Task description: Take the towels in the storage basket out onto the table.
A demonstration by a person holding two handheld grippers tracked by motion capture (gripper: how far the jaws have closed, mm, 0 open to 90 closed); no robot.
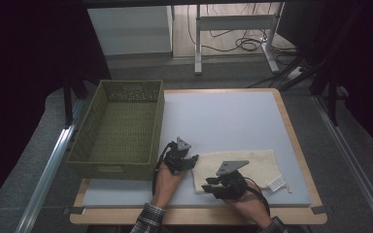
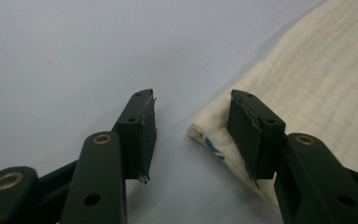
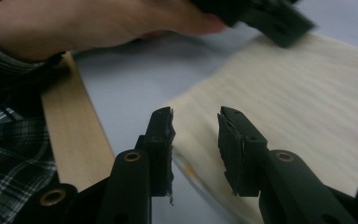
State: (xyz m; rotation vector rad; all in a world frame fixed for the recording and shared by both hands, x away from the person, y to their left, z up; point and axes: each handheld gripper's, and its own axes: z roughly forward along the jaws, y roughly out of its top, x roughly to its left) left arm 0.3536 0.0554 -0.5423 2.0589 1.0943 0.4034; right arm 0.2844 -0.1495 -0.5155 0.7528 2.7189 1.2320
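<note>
On the mat: your cream cloth point(image 1: 235, 167) lies flat on the pale blue-grey mat point(image 1: 223, 116), at the near right of the table point(image 1: 301, 145), well apart from the green woven basket point(image 1: 121, 128) at the left
Left gripper point(image 1: 190, 161): you hold it at the cloth's far left corner; in the left gripper view point(image 2: 191, 135) its jaws stand released, one pad on bare mat, the other over the cloth's edge point(image 2: 317, 93), nothing pinched
Right gripper point(image 1: 212, 187): you hold it at the cloth's near left corner; in the right gripper view point(image 3: 195, 151) the jaws are parted and astride the cloth's edge point(image 3: 284, 102), pads not pressing on it
Risk, single layer: the left corner looks folded, with a bluish print showing inside; if you close too shallow you may catch the top ply alone and the cloth will open out when lifted
Risk, uneven grip: if one pad stays on the mat and slides, the corner could slip out as the jaws close
Risk, snag: the white tag point(image 1: 277, 183) at the cloth's right end trails loose and could drag or catch on the mat's edge if you pull toward the basket
Risk, crowding: your two grippers sit near each other, so a quick swing could knock one against the other
Hard to make out: the right gripper view is blurred, so the weave and exact edge under its jaws are unclear
Cut off: your left hand point(image 3: 98, 23) shows only partly at the top of that view, and the basket's near inner wall is hidden from above
</note>
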